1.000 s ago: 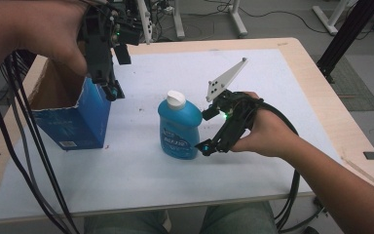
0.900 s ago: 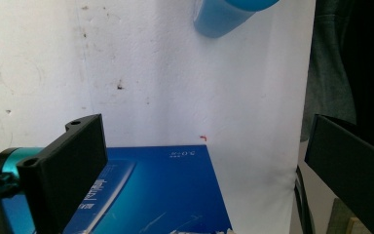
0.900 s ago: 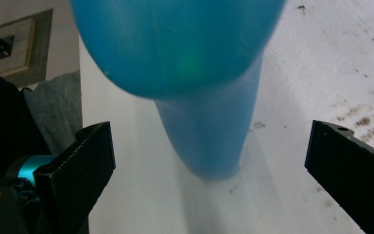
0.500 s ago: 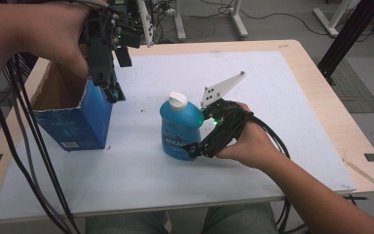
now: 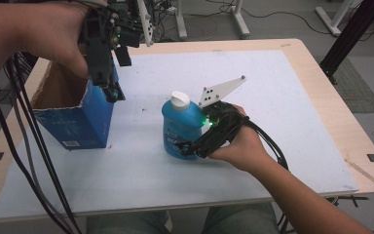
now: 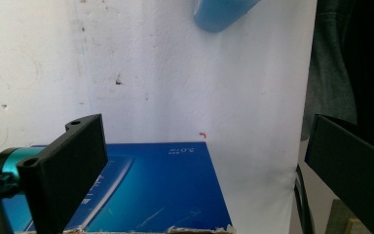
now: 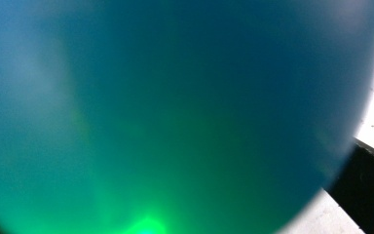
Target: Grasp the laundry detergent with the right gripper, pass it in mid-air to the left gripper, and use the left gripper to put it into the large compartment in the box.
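bottle (image 5: 182, 127): blue, white cap, upright near the middle of the white mat (image 5: 282, 97); base on the mat, nothing else touching it except the right gripper.
bottle, left gripper view (image 6: 221, 12): just its lower body at the top edge, well apart from the box.
right gripper (image 5: 190, 147): comes in from the bottle's right, pressed against its lower body; green light on. 1 jaw shows along the near side of the bottle; the far jaw is hidden.
right jaws: the bottle (image 7: 175, 112) sits right up against the lens in the right gripper view, 1 black jaw visible at the lower right edge. Bottle is between the jaws, but I can't tell whether they are clamped on it.
right hand (image 5: 241, 146): wraps the gripper, forearm runs off the bottom right; cable trails beside it.
box (image 5: 75, 114): blue carton, top open, torn rim, at the mat's left edge; well left of the bottle with bare mat between.
left gripper (image 5: 108, 90): points down at the box's right wall, tips at the rim.
left jaws: wide apart in the left gripper view, 1 at each side, nothing between them; box face (image 6: 151, 190) below.
left hand (image 5: 53, 34): above the box, cables hang down the table's left side.
room: mat bare behind and to the right of the bottle, and along the near edge.
table (image 5: 321, 83): wood border shows around the mat at right and back.
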